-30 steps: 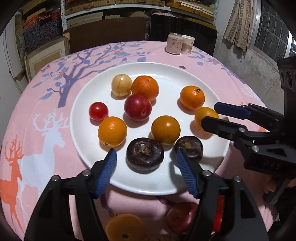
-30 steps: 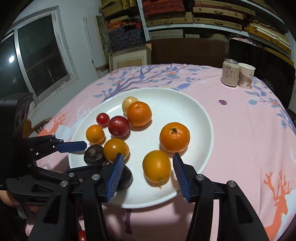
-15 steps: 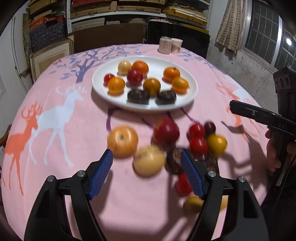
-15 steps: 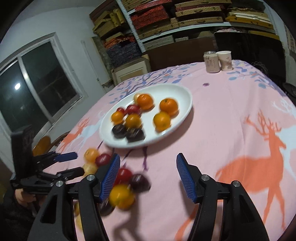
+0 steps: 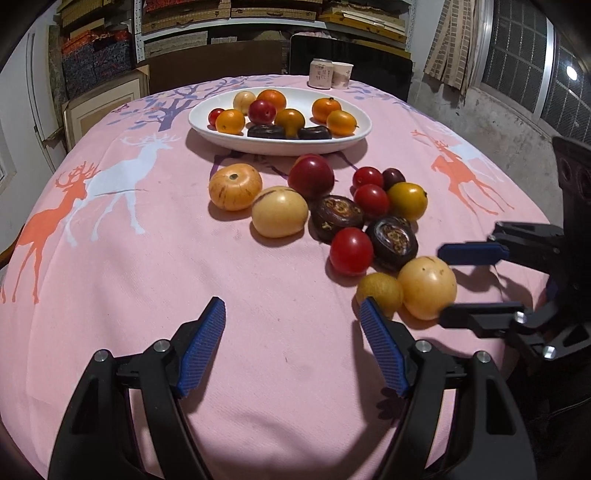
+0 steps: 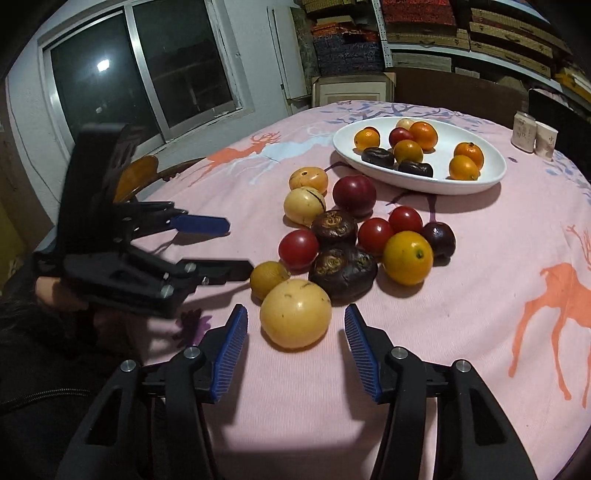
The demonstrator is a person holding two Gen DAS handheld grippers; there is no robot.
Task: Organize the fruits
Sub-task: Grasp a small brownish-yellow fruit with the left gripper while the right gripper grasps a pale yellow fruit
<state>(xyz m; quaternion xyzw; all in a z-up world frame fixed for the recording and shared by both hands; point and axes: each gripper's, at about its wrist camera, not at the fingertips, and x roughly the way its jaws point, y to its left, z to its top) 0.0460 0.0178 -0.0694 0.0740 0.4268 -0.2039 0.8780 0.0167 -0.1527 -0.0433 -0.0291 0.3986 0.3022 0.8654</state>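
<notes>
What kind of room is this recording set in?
Probably a storeroom used as a dining corner: shelves stacked with flat boxes, a round table under a pink deer-print tablecloth, and a bare, stained wall.

Little can be read. At the far edge of the worktop a can (image 5: 320, 74) carries a few dark printed characters, too small and blurred to make out. The paper cup (image 5: 342, 75) just right of it bears small dark marks, likewise illegible. Nothing else shows writing.
</notes>
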